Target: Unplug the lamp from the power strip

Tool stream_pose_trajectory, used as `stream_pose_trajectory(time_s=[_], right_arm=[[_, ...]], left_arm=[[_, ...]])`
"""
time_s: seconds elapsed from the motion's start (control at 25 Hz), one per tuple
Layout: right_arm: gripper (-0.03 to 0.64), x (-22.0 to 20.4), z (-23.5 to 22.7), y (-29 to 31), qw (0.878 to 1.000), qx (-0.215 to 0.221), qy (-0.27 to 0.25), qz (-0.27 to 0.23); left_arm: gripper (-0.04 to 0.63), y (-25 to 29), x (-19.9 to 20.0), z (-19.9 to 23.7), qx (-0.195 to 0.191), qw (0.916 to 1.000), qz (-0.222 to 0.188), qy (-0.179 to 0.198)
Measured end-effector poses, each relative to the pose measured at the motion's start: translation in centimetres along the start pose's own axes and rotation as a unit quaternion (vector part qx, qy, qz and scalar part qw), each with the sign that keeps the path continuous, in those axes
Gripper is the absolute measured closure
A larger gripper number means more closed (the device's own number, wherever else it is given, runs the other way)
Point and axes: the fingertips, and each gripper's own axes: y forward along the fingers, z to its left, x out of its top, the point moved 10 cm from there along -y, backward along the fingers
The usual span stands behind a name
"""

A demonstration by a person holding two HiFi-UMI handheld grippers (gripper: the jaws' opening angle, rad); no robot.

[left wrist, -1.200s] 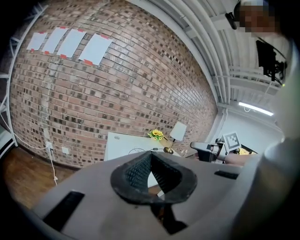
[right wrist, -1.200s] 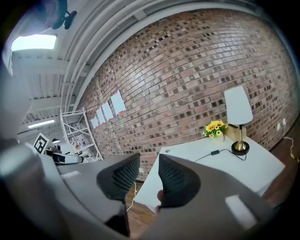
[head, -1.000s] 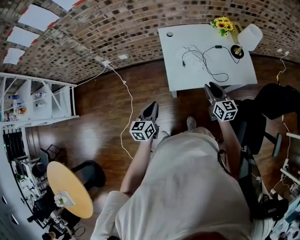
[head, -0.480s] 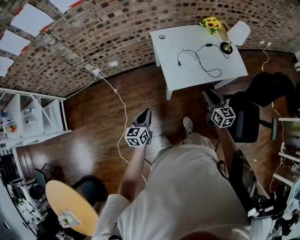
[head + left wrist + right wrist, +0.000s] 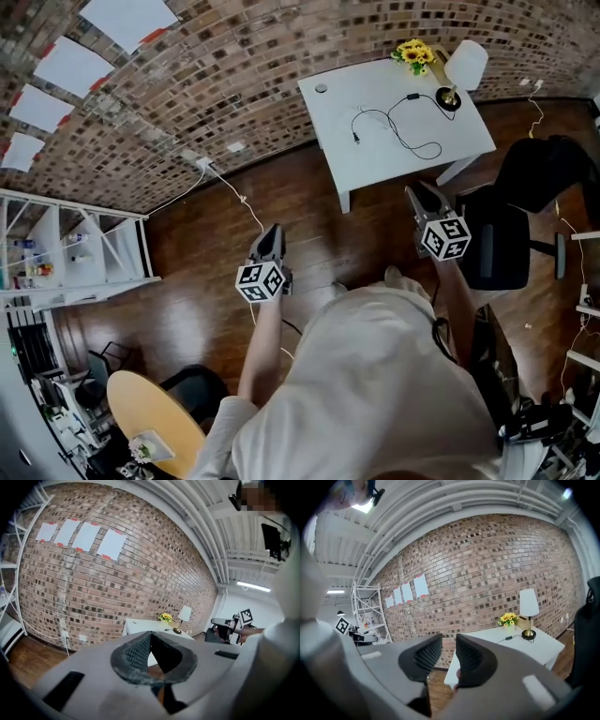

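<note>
1. Over the dark wooden floor, seen from the head view, the person holds both forearms stretched forward, well apart from each other. The left gripper (image 5: 272, 232) is held out over a thin white cord (image 5: 246, 202) on the floor. The right gripper (image 5: 419, 193) reaches towards the near edge of the white table (image 5: 375, 164), beside a black office chair (image 5: 502, 246). Both point ahead and slightly down, with their marker cubes facing up. Neither touches the table. The lamp (image 5: 464, 66) stands on the table's far right corner, next to yellow flowers (image 5: 413, 52). Its black cable (image 5: 414, 142) loops across the tabletop to the left. From here the power strip is too small to pick out.

2. From the left gripper view, the two jaws meet at their tips and nothing sits between them. Past them the brick wall fills most of the picture. The table with the lamp and flowers stands far off, a little to the right. The right gripper shows at the right edge, level with the table.

3. From the right gripper view, the jaws stand a narrow gap apart, having just been closing, and nothing lies between them. The table stretches away to the right behind them. The lamp and flowers stand at its far end, well clear of the jaws.
</note>
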Motion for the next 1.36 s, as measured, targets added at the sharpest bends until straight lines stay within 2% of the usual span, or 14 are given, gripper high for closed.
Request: stream_pose_trajectory(time_s=[0.12,0.28,0.36,0.48,0.68,0.8,1.04,1.36], right_arm=[[0.537,0.7,-0.7,-0.4,1.0,0.008,-0.016,-0.01],[0.543,2.0,-1.9,-1.3,0.999,0.022,-0.024,-0.021],[0.582,2.1,-2.2,-1.7,0.999,0.036,-0.037,-0.011],[0.62,2.6,-2.6,-2.1,0.995,0.051,-0.083,0.018],[0.624,1.6,-3.5,-2.3,0.989,0.046,-0.131,0.043],[0.624,1.0,-3.5,-1.8,0.985,0.038,-0.155,0.059],[0.624,0.4,-2.3,-1.1,0.98,0.056,-0.17,0.088],[0.624,-0.7,-1.3,-1.2,0.981,0.048,-0.158,0.105]], left_arm=[[0.594,0.1,-0.9,-2.1,-0.001,0.9998,-0.009,-0.015],[0.594,2.3,-1.5,-5.0,-0.012,0.9999,0.004,0.004],[0.594,3.3,-2.1,-6.3,-0.012,0.9996,0.02,0.014],[0.594,5.1,-2.8,-8.7,-0.016,0.999,0.042,0.009],[0.594,6.7,-3.2,-11.6,-0.032,0.9983,0.046,0.013],[0.594,6.8,-3.6,-11.9,-0.035,0.9978,0.053,0.018],[0.594,6.3,-4.7,-11.0,-0.025,0.9973,0.068,0.013],[0.594,6.1,-6.5,-10.0,-0.023,0.9944,0.103,-0.001]])
